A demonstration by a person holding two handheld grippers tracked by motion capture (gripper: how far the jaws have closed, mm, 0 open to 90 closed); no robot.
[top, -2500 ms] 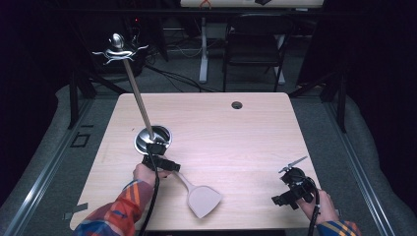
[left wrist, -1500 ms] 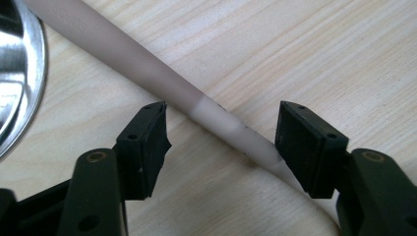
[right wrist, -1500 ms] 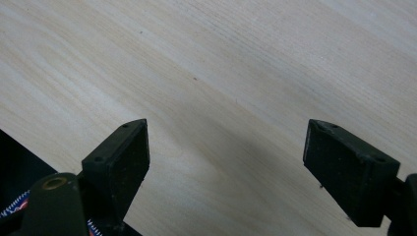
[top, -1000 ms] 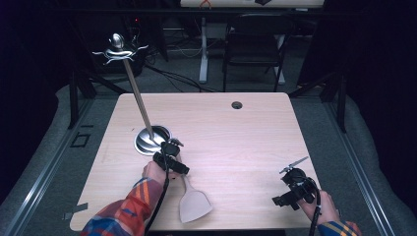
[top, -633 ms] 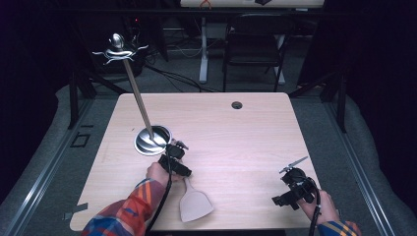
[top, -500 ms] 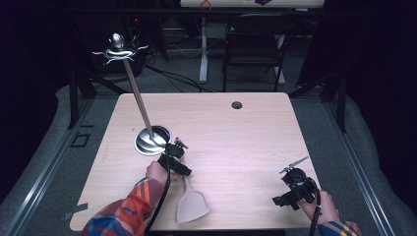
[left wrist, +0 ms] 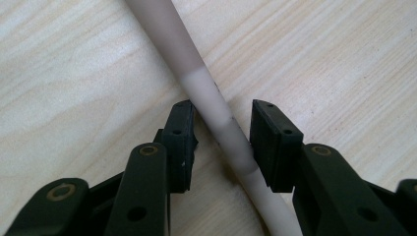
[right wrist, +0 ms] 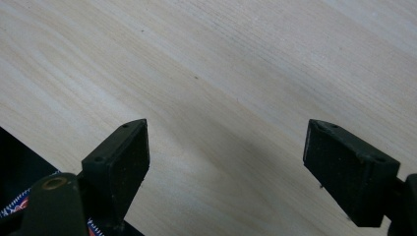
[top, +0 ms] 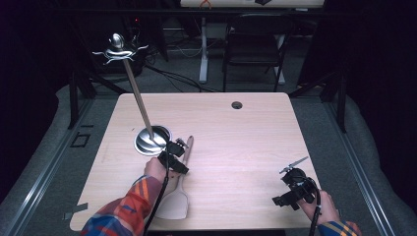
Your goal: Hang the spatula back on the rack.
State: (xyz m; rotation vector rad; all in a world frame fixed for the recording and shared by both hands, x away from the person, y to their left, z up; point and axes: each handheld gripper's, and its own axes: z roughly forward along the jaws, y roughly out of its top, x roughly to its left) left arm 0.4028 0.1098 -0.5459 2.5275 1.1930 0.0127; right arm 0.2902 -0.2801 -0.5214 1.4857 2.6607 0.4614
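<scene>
A pale wooden spatula lies on the light wood table, blade toward the front edge and handle pointing away. My left gripper sits over the middle of that handle, beside the round metal base of a tall hook stand. In the left gripper view the handle runs slantwise between the jaws of my left gripper, touching both. At the front right, my right gripper hovers open; in its own view, bare wood shows between the jaws of my right gripper.
The stand's wooden pole leans up and left from its base. A dark cable hole sits near the table's far edge. A black chair stands behind the table. The table's front edge is close under the right hand.
The spatula has swung round under my left gripper: its blade moved left toward the front edge and its handle now points away past the jaws. The right gripper has stayed put.
</scene>
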